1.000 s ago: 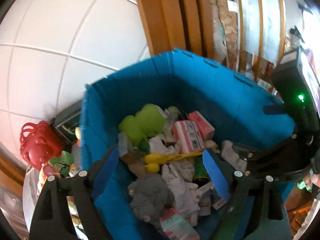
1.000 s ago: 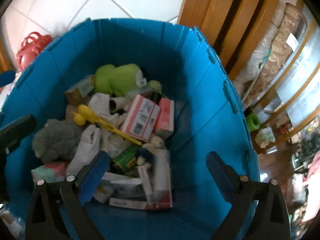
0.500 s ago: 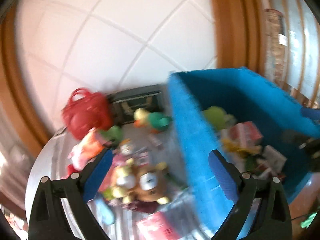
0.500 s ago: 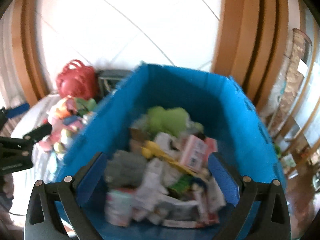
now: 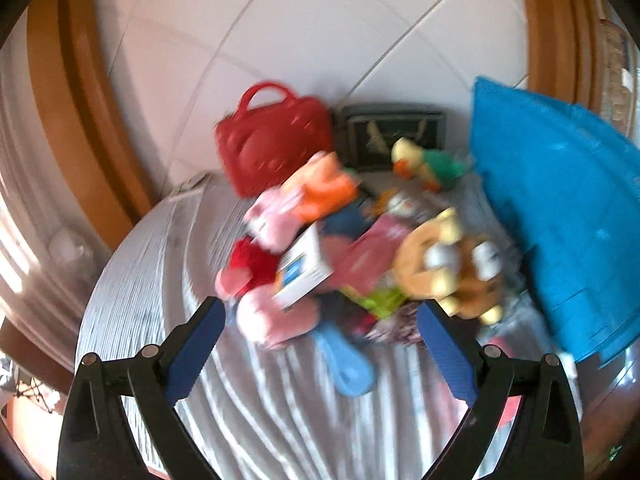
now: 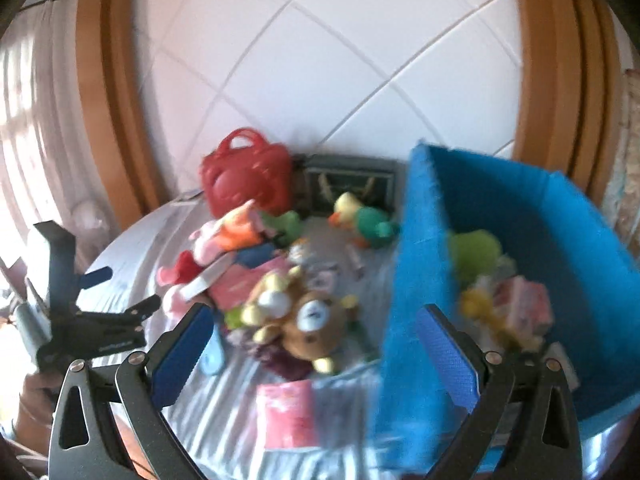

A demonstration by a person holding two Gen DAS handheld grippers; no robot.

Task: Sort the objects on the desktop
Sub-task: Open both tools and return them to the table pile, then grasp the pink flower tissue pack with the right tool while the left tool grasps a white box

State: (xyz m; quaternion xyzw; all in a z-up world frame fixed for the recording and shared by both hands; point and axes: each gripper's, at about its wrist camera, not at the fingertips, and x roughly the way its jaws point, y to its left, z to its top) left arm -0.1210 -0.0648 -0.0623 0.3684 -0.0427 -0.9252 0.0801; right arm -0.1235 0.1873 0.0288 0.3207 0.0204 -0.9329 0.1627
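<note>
A pile of toys lies on a striped tablecloth (image 5: 256,420): a brown bear plush (image 5: 452,272) (image 6: 308,316), a white and blue box (image 5: 302,272), pink plush toys (image 5: 272,320), a green and yellow duck (image 6: 360,218) and a pink packet (image 6: 286,412). A blue bin (image 6: 416,300) (image 5: 560,220) holding several sorted items stands at the right. My left gripper (image 5: 320,344) is open and empty above the pile's near edge; it also shows in the right wrist view (image 6: 116,292). My right gripper (image 6: 312,352) is open and empty, straddling the bin's left wall.
A red plastic bag (image 5: 272,140) (image 6: 246,176) and a dark framed picture (image 5: 394,136) stand at the back against the white tiled wall. A blue flat object (image 5: 344,364) lies in front of the pile. Wooden frames flank the wall.
Both grippers have swung left, away from above the bin's inside. The toy pile on the table has come into view. Both stay open and empty.
</note>
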